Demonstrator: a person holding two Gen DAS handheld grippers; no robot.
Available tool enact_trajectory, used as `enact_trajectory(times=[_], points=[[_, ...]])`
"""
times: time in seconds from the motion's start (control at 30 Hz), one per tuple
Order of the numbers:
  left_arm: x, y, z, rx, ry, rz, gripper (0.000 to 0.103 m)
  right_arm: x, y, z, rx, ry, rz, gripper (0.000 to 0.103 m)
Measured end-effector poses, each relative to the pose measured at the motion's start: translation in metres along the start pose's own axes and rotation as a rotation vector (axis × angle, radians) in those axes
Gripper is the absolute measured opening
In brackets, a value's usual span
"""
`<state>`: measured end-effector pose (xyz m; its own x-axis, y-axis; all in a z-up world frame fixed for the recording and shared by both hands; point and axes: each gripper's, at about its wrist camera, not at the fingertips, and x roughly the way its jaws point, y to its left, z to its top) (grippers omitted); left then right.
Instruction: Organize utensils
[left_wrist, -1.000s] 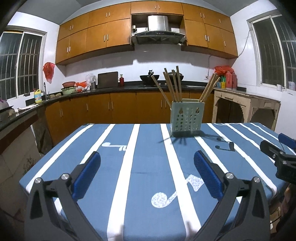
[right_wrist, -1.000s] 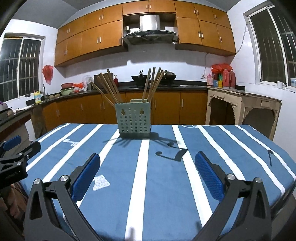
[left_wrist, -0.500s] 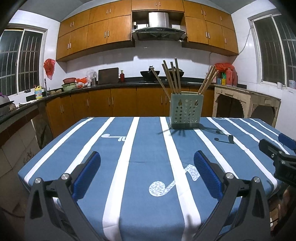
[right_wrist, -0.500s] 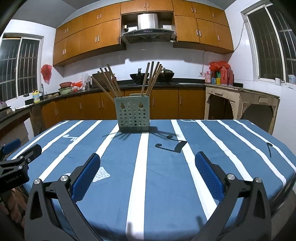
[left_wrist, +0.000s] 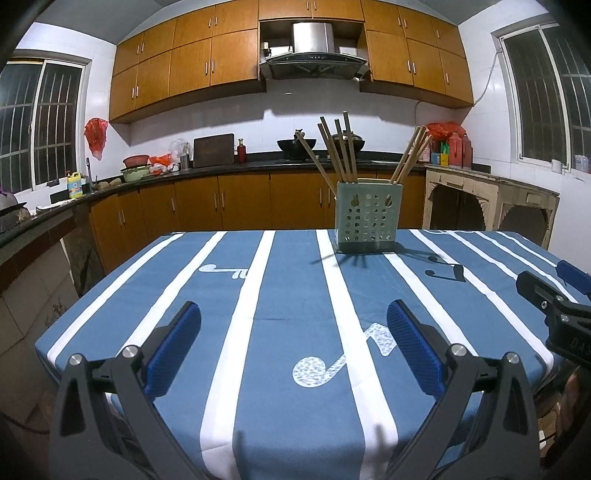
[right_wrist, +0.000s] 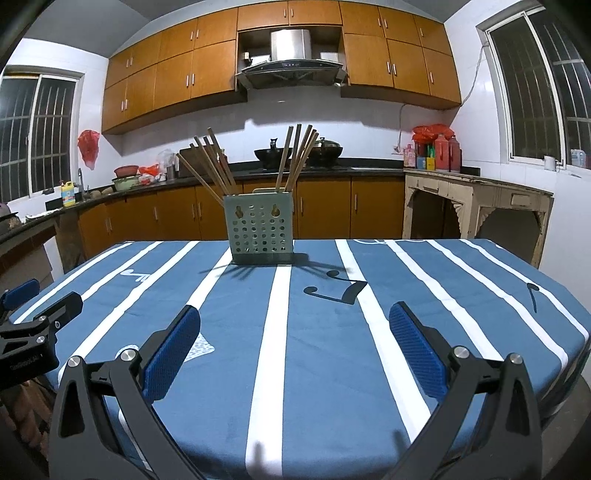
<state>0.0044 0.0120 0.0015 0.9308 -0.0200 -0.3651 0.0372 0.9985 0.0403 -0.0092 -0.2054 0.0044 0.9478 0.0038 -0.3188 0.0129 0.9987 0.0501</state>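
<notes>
A pale green perforated utensil holder stands upright on the far half of the table. Several wooden chopsticks lean out of it in two bunches, left and right. My left gripper hangs open over the near table edge with nothing between its blue pads. My right gripper is open and empty too, at the same near edge. Each gripper shows at the side of the other's view: the right gripper and the left gripper.
The table carries a blue cloth with white stripes and music notes. Kitchen counters with pots and bottles run along the back wall and left side. A worn white side table stands at the right.
Both grippers have drawn back and dropped lower toward the near table edge, so the holder looks farther away. Their jaws stayed open and empty.
</notes>
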Motion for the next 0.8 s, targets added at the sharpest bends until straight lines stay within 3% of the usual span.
enact_trajectory(times=[0.8], points=[[0.0038, 0.0004, -0.0023, -0.013, 0.011, 0.005, 0.099, -0.0016, 0.0033, -0.0036, 0.006, 0.013, 0.001, 0.101]])
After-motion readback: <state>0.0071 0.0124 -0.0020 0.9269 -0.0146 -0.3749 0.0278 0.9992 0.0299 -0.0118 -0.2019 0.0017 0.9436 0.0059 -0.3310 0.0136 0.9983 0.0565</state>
